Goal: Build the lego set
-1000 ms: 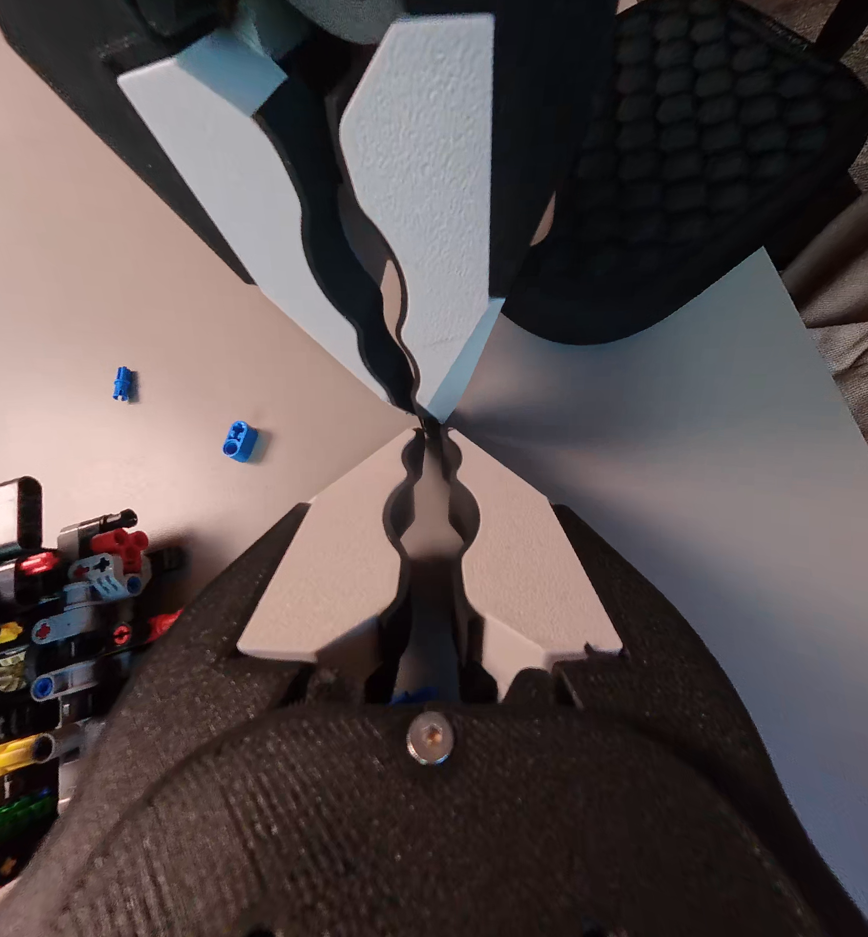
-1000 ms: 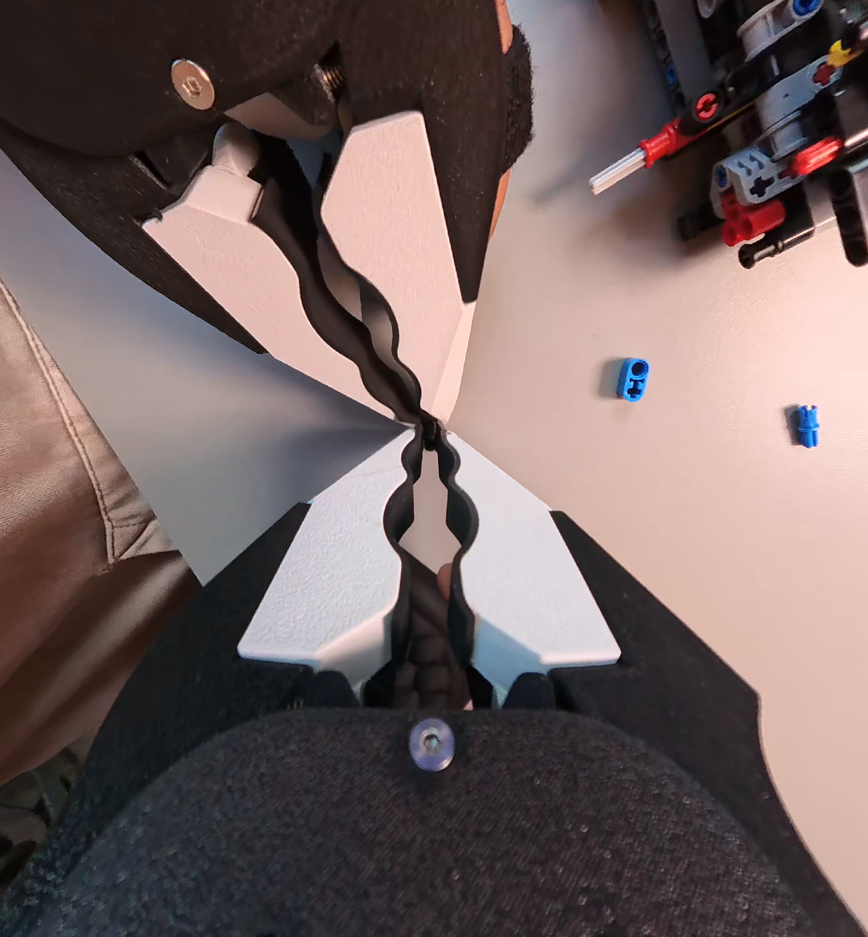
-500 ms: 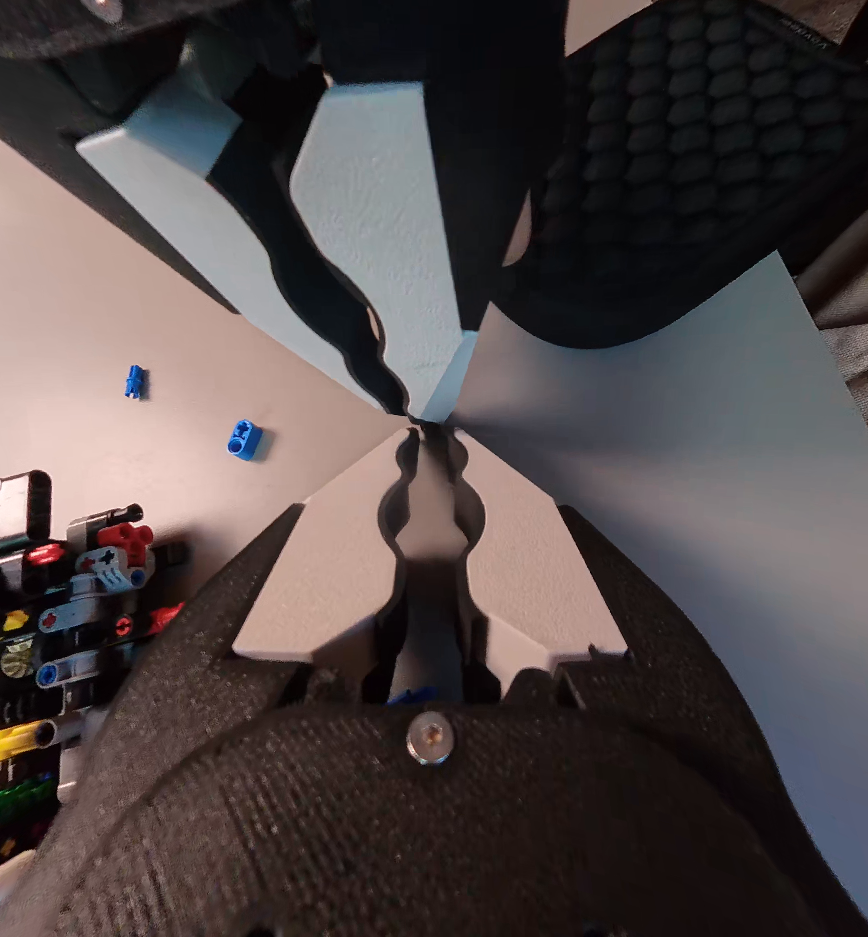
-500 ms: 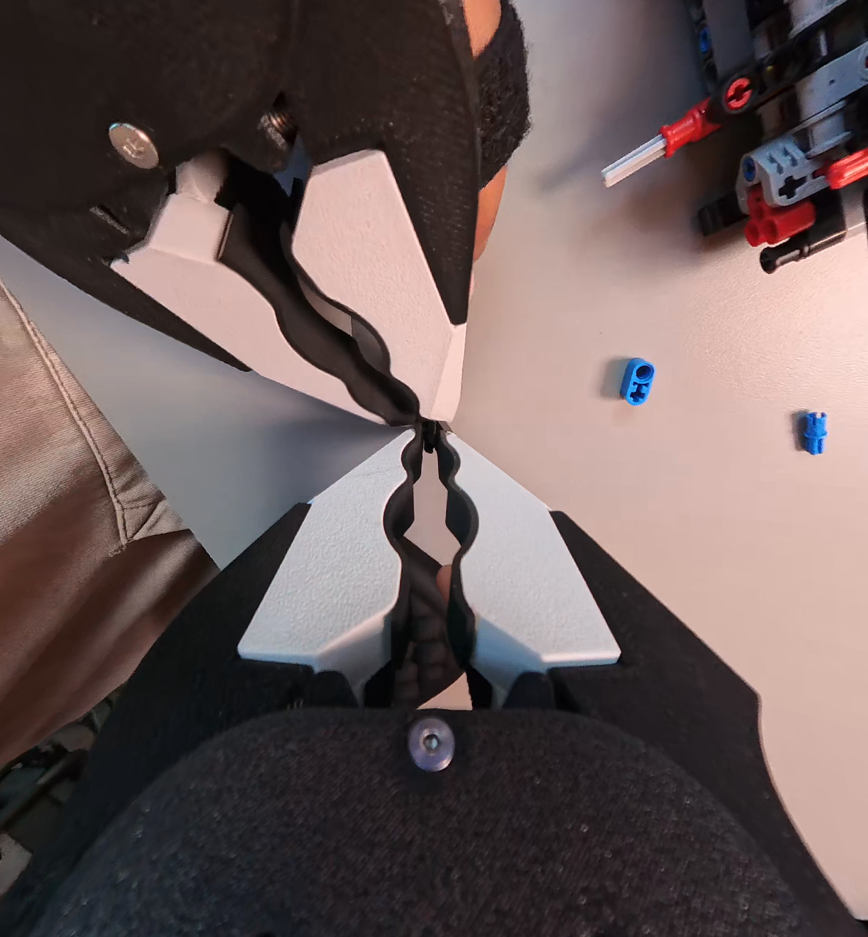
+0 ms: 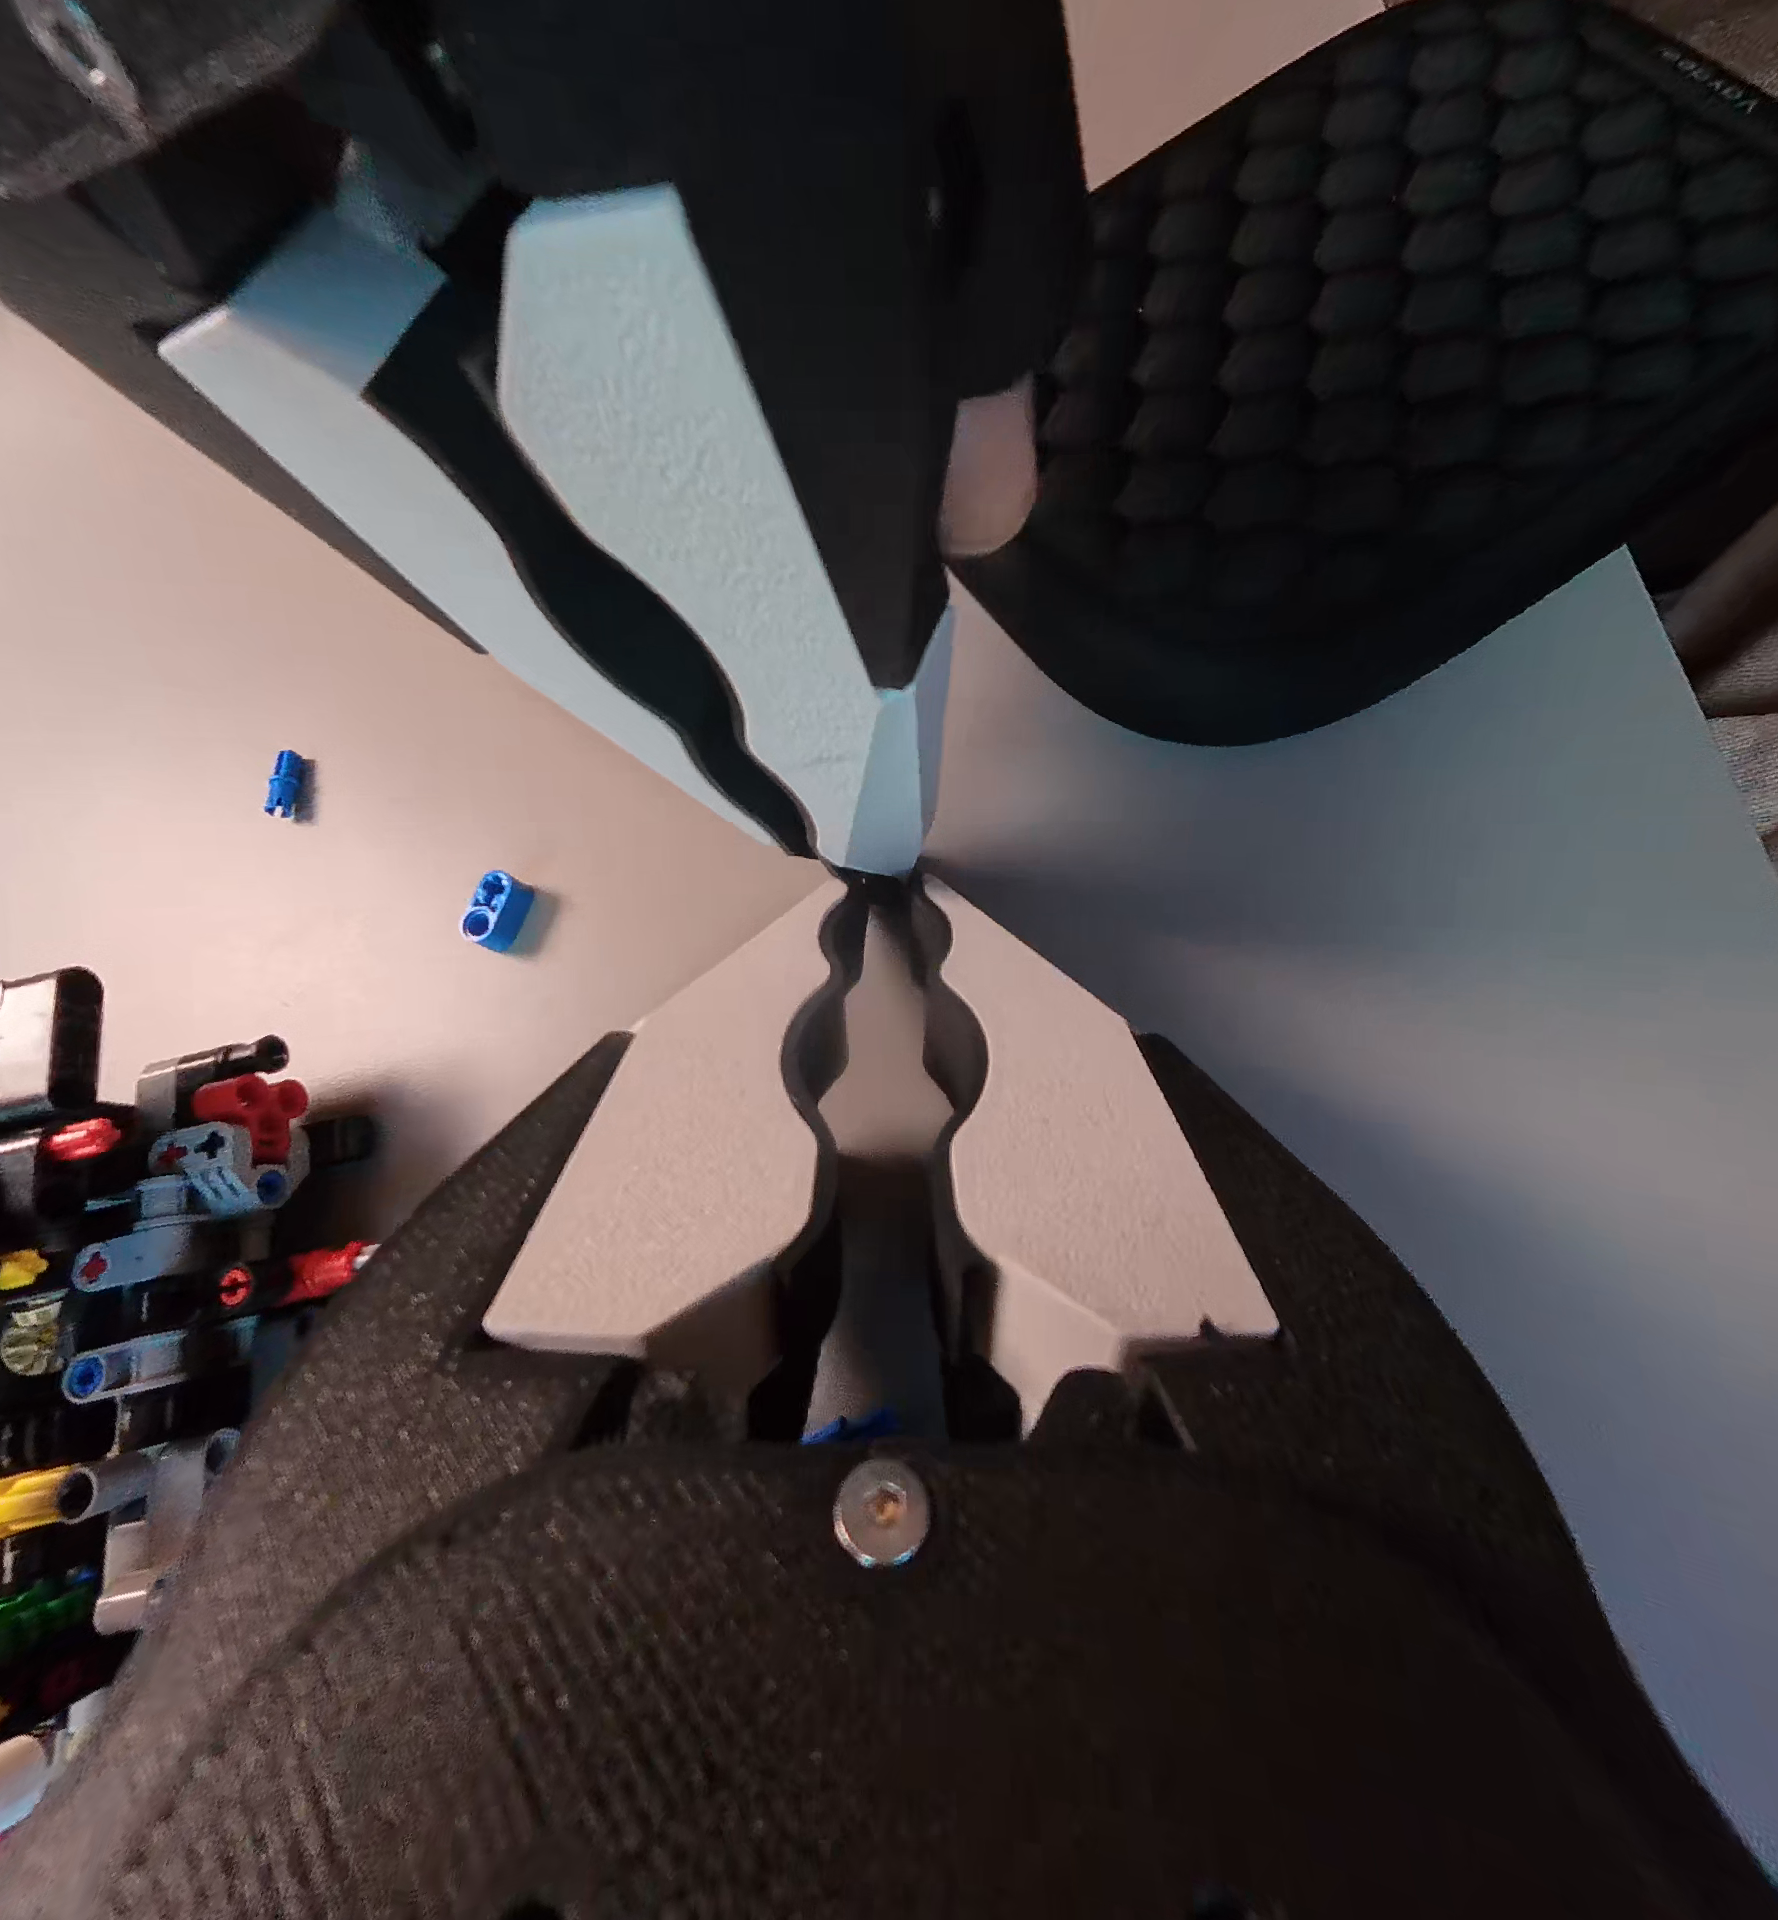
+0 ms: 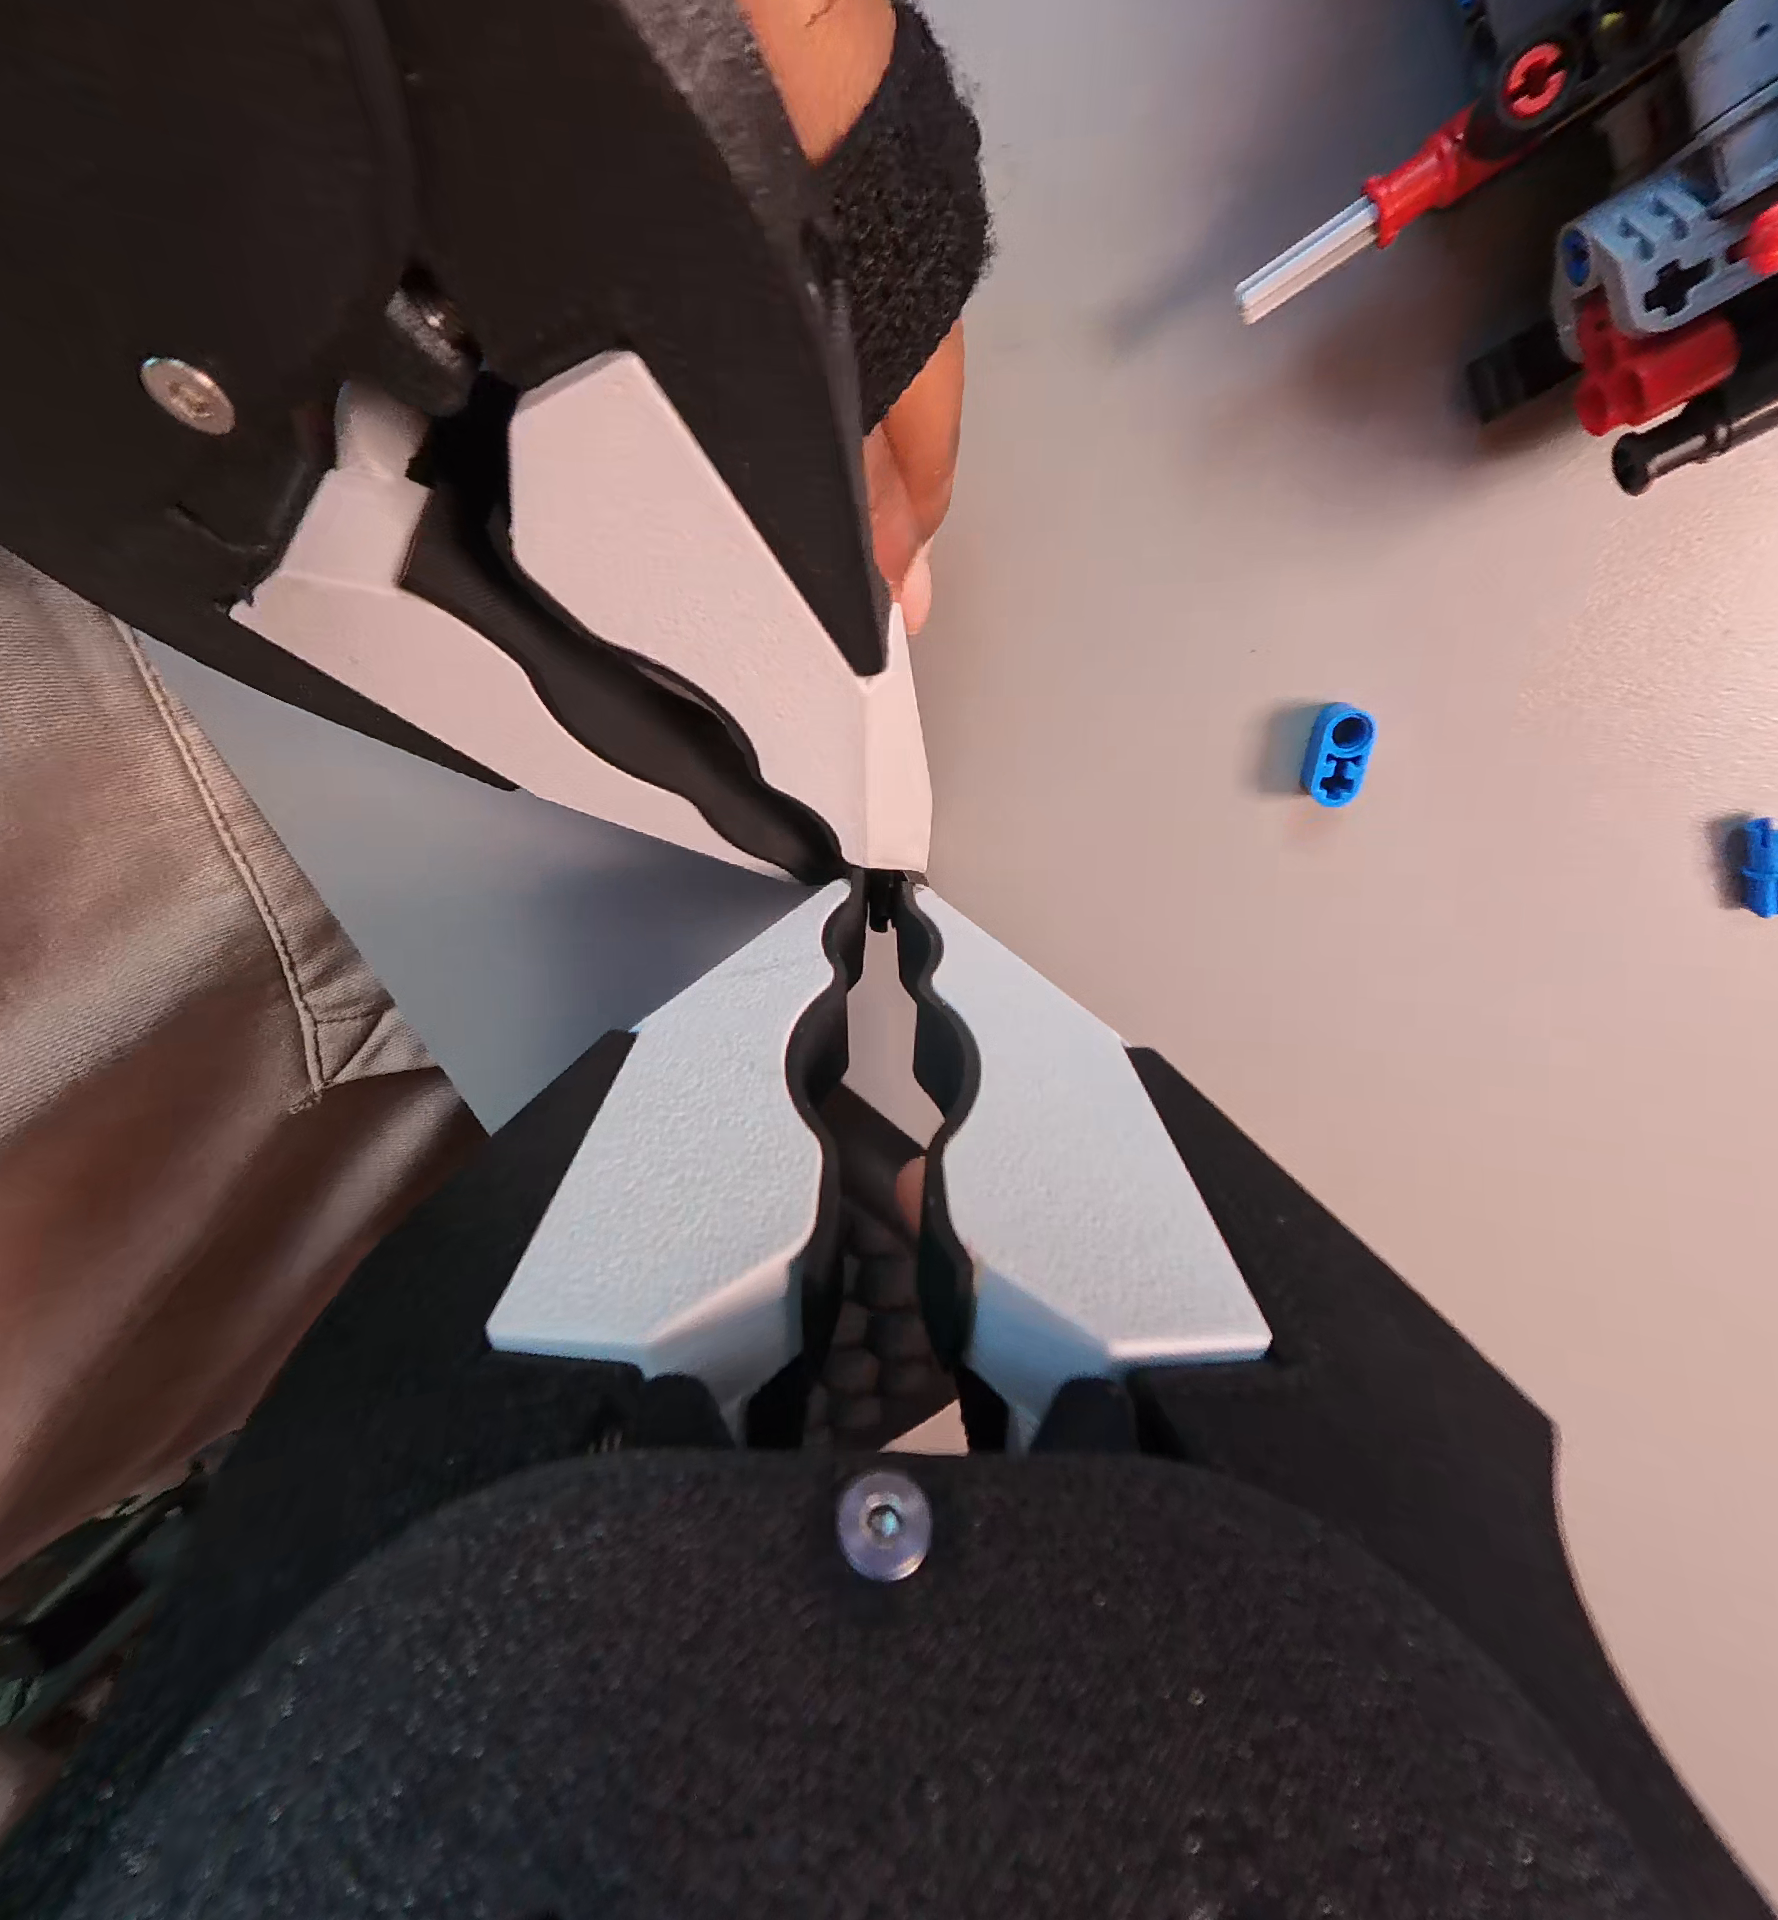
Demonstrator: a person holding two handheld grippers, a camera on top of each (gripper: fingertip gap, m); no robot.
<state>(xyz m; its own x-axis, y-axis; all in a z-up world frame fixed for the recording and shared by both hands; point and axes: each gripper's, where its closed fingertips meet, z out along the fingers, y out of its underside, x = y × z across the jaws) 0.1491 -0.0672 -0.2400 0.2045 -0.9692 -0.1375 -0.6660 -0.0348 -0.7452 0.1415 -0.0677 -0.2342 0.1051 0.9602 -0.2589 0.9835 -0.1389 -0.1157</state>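
Left wrist view: the left claw (image 5: 880,894) is pinched shut on a tiny black piece (image 5: 877,883), tip to tip with the right claw (image 5: 843,847). Left of it on the pale table (image 5: 189,644) lie a small blue plastic connector (image 5: 495,911), a blue plastic pin (image 5: 285,783) and the many-coloured lego model (image 5: 85,1247).

Right wrist view: the right claw (image 6: 877,896) is likewise closed on that piece (image 6: 878,914), with connector (image 6: 1334,767), pin (image 6: 1765,865) and model (image 6: 1695,239) to its right.

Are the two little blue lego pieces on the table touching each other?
Apart. The right wrist view shows bare table between the blue connector with holes and the small blue pin; the left wrist view shows the same gap.
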